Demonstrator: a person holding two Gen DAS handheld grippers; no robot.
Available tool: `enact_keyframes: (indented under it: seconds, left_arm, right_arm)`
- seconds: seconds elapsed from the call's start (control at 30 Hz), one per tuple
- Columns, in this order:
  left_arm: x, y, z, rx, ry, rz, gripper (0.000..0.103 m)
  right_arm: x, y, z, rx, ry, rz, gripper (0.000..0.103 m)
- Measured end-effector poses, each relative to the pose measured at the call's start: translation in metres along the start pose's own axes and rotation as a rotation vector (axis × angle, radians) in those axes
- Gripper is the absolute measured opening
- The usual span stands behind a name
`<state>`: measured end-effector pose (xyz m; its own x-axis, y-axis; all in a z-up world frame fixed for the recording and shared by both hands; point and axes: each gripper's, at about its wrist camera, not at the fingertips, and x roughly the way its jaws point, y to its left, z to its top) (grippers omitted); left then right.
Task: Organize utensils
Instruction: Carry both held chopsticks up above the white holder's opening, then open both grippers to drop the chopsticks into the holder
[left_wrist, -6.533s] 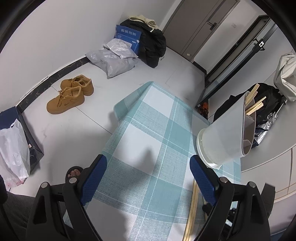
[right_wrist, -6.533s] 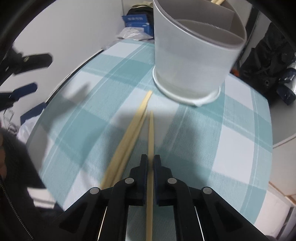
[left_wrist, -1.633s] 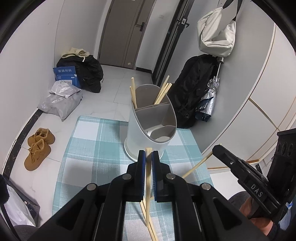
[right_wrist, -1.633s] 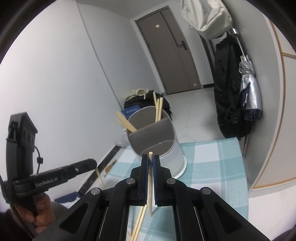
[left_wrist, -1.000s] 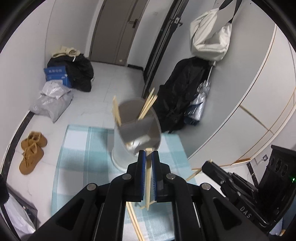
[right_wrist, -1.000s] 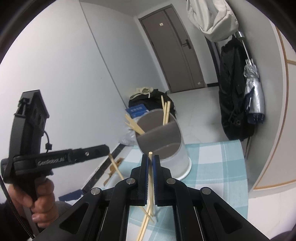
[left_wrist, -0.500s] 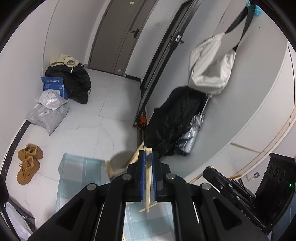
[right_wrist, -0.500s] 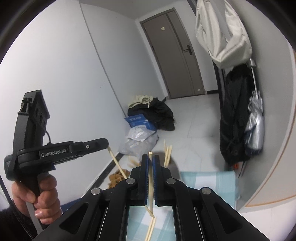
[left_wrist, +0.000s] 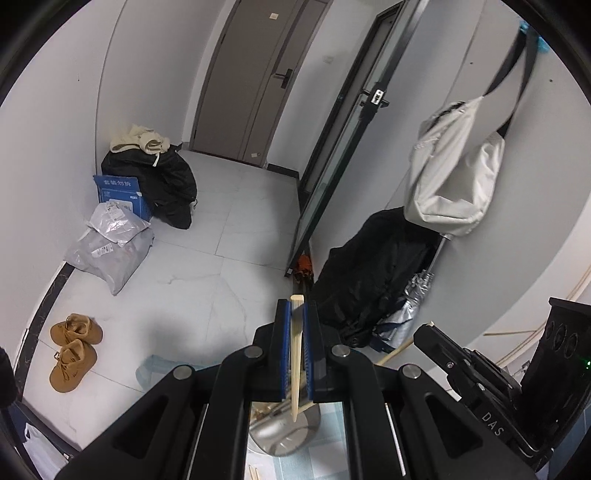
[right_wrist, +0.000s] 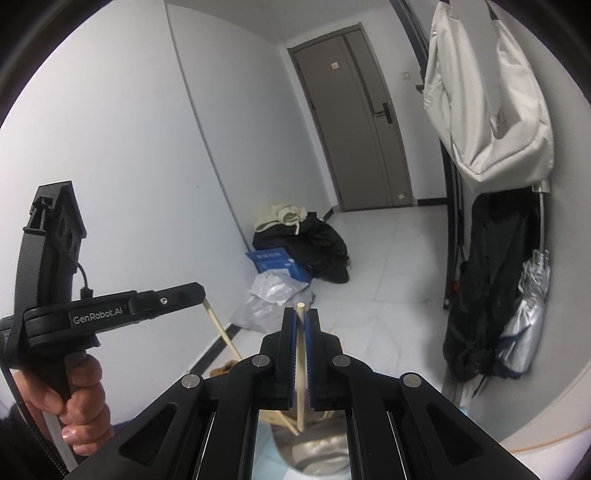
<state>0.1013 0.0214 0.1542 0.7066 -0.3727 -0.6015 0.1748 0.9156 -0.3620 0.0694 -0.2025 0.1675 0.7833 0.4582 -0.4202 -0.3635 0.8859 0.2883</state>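
Both grippers are held high, angled down over the holder (left_wrist: 284, 439). The left gripper (left_wrist: 295, 314) pinches a chopstick (left_wrist: 295, 354). The right gripper (right_wrist: 301, 319) pinches another chopstick (right_wrist: 301, 354), fingers closed on each

tan shoes (left_wrist: 74, 350), white bag (left_wrist: 454, 177), grey door (left_wrist: 255, 85)

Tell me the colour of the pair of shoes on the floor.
The pair of shoes is tan brown, clearest in the left wrist view.

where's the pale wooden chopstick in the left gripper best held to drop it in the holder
Near its thick square end, pads closing from both sides, as the left gripper does now: the pale wooden chopstick hangs narrow tip down over the grey holder.
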Motion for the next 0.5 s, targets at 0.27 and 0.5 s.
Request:
enact_keyframes:
  seconds: [0.27, 0.5]
  left_arm:
    - [0.019, 0.01, 0.005, 0.021, 0.015, 0.016, 0.003]
    - [0.02, 0.001, -0.017, 0.139, -0.024, 0.022, 0.003]
  right_arm:
    - [0.036, -0.002, 0.002, -0.037, 0.021, -0.022, 0.004]
    - [0.056, -0.009, -0.012, -0.036, 0.062, -0.015, 0.004]
